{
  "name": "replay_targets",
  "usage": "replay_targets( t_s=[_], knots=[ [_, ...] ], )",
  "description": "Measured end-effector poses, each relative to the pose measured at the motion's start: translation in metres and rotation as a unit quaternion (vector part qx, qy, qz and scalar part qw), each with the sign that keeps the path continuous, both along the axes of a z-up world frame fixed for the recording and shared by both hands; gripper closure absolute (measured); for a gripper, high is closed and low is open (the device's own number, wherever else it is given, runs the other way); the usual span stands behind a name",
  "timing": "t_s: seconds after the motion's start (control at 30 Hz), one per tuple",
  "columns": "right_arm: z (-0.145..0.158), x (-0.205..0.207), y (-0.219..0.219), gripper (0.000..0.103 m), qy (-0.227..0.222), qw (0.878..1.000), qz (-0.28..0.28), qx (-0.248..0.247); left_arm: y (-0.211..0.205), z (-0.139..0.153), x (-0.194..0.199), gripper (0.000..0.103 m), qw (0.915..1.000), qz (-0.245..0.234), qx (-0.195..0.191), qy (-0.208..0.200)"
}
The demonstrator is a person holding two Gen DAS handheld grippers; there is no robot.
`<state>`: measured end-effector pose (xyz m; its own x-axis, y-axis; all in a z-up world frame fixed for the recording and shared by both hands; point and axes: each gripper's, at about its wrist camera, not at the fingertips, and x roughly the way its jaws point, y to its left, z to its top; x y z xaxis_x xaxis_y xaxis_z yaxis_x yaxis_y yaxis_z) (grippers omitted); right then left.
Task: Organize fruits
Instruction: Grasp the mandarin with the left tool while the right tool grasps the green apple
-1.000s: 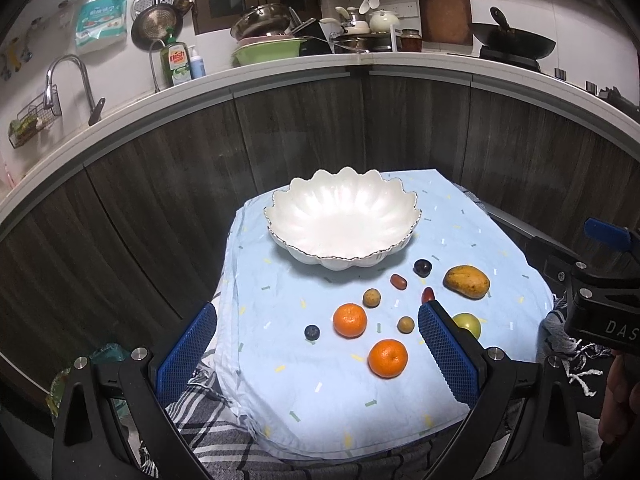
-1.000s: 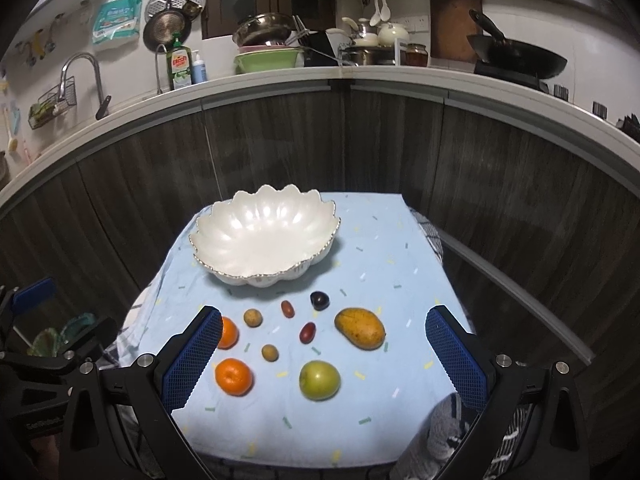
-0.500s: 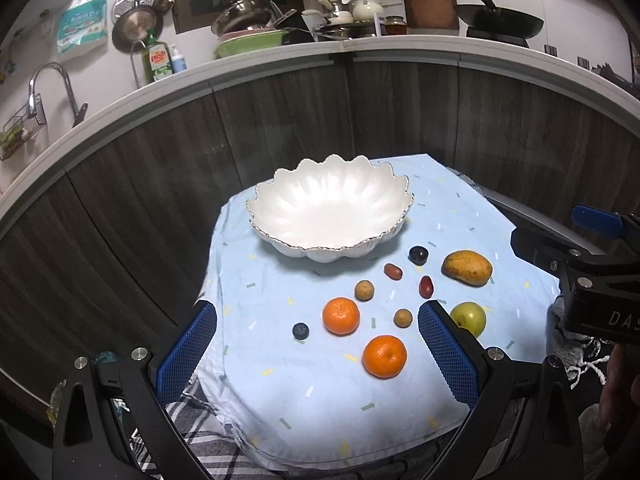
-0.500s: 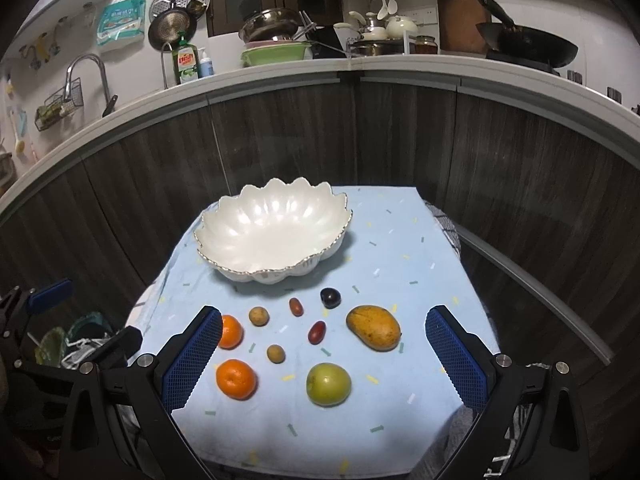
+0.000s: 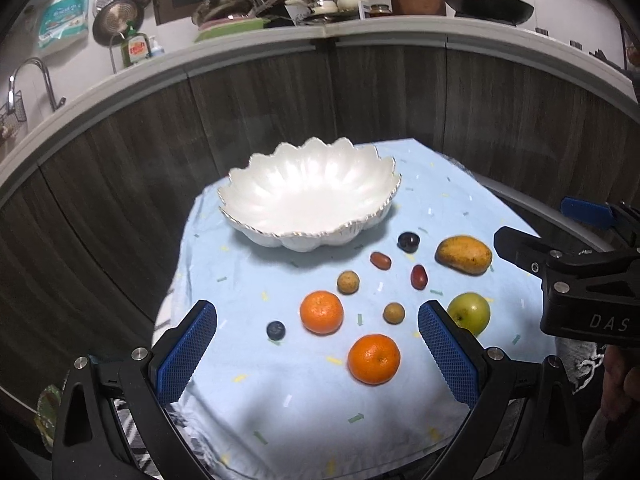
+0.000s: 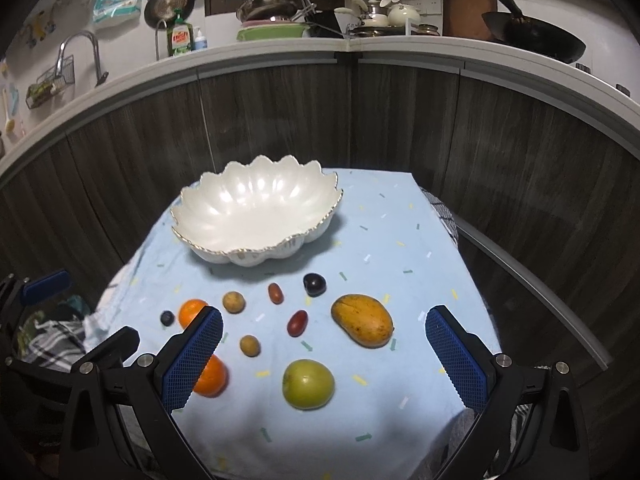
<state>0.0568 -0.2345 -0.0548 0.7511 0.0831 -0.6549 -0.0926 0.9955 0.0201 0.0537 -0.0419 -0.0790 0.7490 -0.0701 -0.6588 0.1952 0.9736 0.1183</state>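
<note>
Left tongs (image 5: 316,350): spread wide, holding nothing; over the last second they had come lower and closer over the pale blue speckled cloth (image 5: 304,408)
Between their pads: two round orange tangerines (image 5: 321,312), a small dark blueberry (image 5: 276,330)
Ahead: scalloped white ceramic bowl (image 5: 308,236), with no fruit in it
Right tongs (image 6: 322,354): equally wide, nothing gripped, also closer in
Between them: round green apple (image 6: 308,384), yellow-brown mango (image 6: 362,320)
Meaning: approach had begun, nothing sorted yet
</note>
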Motion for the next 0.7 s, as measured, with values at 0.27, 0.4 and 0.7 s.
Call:
replay_targets(
  t_s=[0.27,0.4,0.7],
  knots=[
    [-0.025,0.006,0.002,0.000,0.014,1.000,0.007,-0.011,-0.006,-0.026,0.005,0.000,0.9997,-0.018,-0.004,0.013],
    [-0.038,0.009,0.002,0.003,0.026,1.000,0.008,-0.015,-0.008,-0.037,0.007,0.000,0.9994,-0.023,-0.005,0.023],
    [-0.060,0.016,0.003,0.013,0.056,0.998,0.023,-0.008,-0.013,-0.062,0.014,0.002,0.9981,-0.030,-0.003,0.054]
  ],
)
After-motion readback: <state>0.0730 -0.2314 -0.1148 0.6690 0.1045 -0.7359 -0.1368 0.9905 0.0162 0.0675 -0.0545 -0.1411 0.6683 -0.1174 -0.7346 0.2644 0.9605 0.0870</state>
